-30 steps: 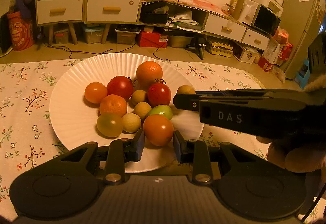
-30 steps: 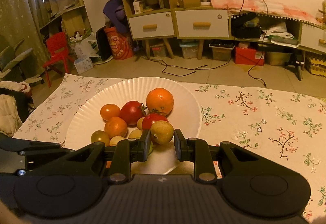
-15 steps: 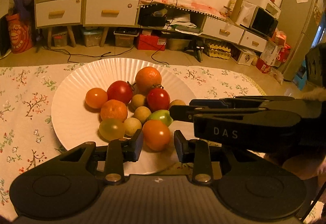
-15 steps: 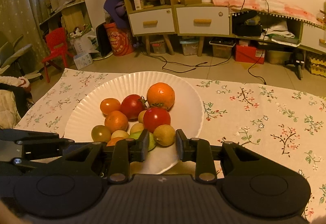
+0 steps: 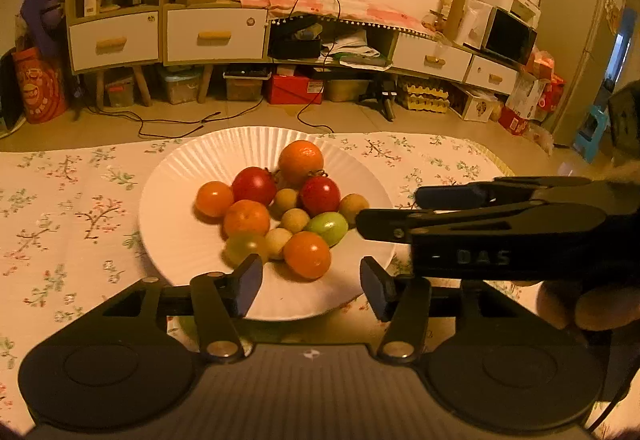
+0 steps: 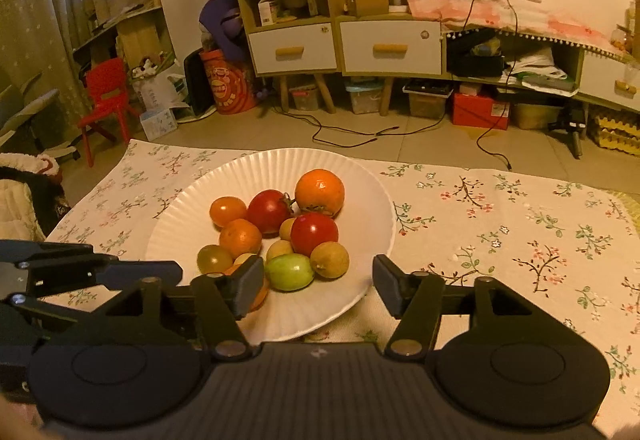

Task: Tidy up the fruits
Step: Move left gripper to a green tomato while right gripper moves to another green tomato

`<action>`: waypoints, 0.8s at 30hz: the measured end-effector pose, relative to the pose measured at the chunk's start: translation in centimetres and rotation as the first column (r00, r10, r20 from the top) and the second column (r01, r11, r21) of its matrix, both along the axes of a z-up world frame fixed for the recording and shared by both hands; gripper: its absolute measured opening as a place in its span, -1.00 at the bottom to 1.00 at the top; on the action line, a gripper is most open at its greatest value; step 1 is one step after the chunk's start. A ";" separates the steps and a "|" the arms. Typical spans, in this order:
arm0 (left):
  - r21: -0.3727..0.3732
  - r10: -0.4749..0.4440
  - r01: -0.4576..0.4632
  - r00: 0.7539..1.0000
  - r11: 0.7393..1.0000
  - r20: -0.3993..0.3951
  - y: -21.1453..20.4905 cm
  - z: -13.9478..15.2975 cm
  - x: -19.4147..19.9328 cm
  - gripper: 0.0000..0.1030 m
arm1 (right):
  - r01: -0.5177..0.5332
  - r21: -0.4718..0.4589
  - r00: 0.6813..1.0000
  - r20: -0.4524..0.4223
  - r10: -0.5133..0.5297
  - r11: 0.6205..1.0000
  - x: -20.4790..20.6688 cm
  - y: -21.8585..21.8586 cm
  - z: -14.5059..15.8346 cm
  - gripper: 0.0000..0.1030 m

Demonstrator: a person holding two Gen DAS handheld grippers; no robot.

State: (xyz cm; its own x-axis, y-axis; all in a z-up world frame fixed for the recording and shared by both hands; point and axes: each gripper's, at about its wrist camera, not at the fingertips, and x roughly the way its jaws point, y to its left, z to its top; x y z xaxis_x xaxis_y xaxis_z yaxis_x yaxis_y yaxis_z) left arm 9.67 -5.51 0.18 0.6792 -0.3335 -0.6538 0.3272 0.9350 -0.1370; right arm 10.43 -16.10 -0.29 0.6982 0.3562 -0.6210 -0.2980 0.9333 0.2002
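A white paper plate (image 5: pixel 180 248) (image 6: pixel 372 200) holds several small fruits: an orange (image 5: pixel 301 161) (image 6: pixel 319 191), red tomatoes (image 5: pixel 320 195) (image 6: pixel 314 233), orange tomatoes, a green one (image 5: pixel 328 227) (image 6: pixel 289 272) and tan longans (image 6: pixel 330 259). My left gripper (image 5: pixel 311 280) is open and empty just short of the front orange tomato (image 5: pixel 307 254). My right gripper (image 6: pixel 318 286) is open and empty at the plate's near rim; it also shows from the side in the left wrist view (image 5: pixel 480 224).
The plate sits on a floral tablecloth (image 6: pixel 500 224) that ends at the table's far edge. Beyond are a floor with cables, white drawer cabinets (image 6: pixel 344 44) and a red chair (image 6: pixel 106 96). The left gripper's side (image 6: pixel 60 272) shows at lower left.
Both grippers opened and pulled back from the plate. The left one let go of the orange tomato and the right one let go of a longan; both fruits now lie on the plate.
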 end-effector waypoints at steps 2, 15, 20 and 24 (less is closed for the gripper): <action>0.004 0.003 -0.003 1.000 1.000 0.000 0.4 0.1 -0.2 0.01 | -0.005 -0.006 1.000 0.004 0.005 1.000 -0.5 0.2 0.3 0.26; 0.050 0.013 -0.013 1.000 0.999 0.012 2.6 0.4 -1.9 0.45 | 0.001 -0.016 1.000 0.004 -0.001 1.000 -2.7 1.5 1.0 0.56; 0.085 0.016 -0.017 1.000 0.996 0.015 3.8 0.1 -2.6 0.55 | 0.013 -0.028 1.000 0.006 -0.013 1.000 -3.2 1.8 0.8 0.68; 0.118 0.032 -0.034 0.999 0.992 0.015 4.8 -0.3 -3.1 0.67 | 0.021 -0.035 1.000 0.001 -0.021 0.999 -3.6 1.9 0.5 0.75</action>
State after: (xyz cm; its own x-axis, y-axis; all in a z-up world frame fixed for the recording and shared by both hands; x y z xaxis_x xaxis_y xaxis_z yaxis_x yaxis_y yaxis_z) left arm 6.62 -0.70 -0.13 0.6974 -0.2316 -0.6782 0.2970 0.9546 -0.0205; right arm 6.88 -14.18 0.17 0.7053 0.3201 -0.6325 -0.2788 0.9456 0.1677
